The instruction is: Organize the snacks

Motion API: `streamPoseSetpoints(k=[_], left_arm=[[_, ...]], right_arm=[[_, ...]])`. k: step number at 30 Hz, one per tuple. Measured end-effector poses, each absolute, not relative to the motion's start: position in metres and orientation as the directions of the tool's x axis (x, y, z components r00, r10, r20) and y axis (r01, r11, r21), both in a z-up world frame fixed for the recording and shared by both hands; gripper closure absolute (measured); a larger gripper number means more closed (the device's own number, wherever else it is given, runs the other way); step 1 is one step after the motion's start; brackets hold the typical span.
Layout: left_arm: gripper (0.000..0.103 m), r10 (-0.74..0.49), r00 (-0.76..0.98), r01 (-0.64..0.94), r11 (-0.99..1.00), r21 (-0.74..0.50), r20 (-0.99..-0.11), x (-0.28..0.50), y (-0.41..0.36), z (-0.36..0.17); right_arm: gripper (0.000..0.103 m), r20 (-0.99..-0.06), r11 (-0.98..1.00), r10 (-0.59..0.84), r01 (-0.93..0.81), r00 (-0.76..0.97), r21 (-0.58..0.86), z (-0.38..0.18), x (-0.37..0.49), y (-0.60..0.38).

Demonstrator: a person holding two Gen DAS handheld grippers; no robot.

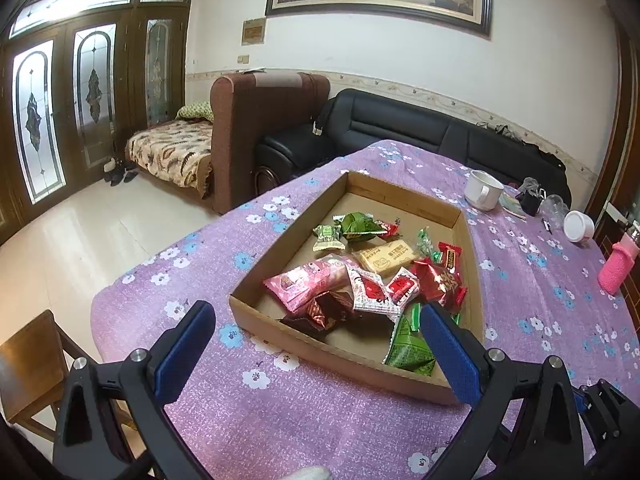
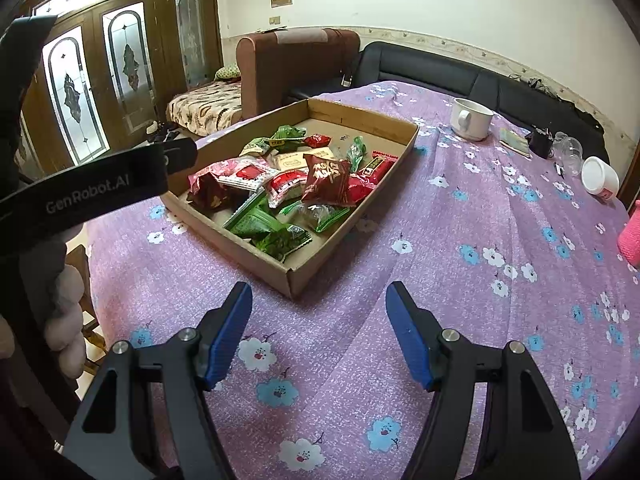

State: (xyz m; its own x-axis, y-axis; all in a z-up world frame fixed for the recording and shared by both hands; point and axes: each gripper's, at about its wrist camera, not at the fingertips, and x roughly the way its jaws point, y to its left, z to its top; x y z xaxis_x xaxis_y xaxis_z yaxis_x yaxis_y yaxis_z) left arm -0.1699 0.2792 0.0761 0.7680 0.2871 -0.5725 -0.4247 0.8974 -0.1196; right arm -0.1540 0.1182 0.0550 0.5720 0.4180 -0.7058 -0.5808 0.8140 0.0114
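left claw (image 1: 316, 312) spread, empty, over near tray rim | right claw (image 2: 319, 292) spread, empty, tray at 12 o'clock | shallow brown cardboard tray (image 2: 236, 244) holding red and green wrapped snacks (image 2: 326, 184) on purple floral-clothed table (image 2: 460, 280)

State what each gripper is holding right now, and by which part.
Nothing is held. The left gripper stands open over the cardboard tray's near edge; the right gripper stands open above the purple tablecloth, empty.
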Motion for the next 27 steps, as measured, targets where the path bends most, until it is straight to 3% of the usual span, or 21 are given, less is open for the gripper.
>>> streamPoseSetpoints(k=[27], left_arm=[[0.001, 0.233, 0.765, -0.383, 0.914, -0.133, -0.601, -0.165, 0.274, 0.066]], right_arm=[[0.029, -0.727, 0.813, 0.419, -0.581, 0.544, 0.034, 0.045, -0.149, 0.121]])
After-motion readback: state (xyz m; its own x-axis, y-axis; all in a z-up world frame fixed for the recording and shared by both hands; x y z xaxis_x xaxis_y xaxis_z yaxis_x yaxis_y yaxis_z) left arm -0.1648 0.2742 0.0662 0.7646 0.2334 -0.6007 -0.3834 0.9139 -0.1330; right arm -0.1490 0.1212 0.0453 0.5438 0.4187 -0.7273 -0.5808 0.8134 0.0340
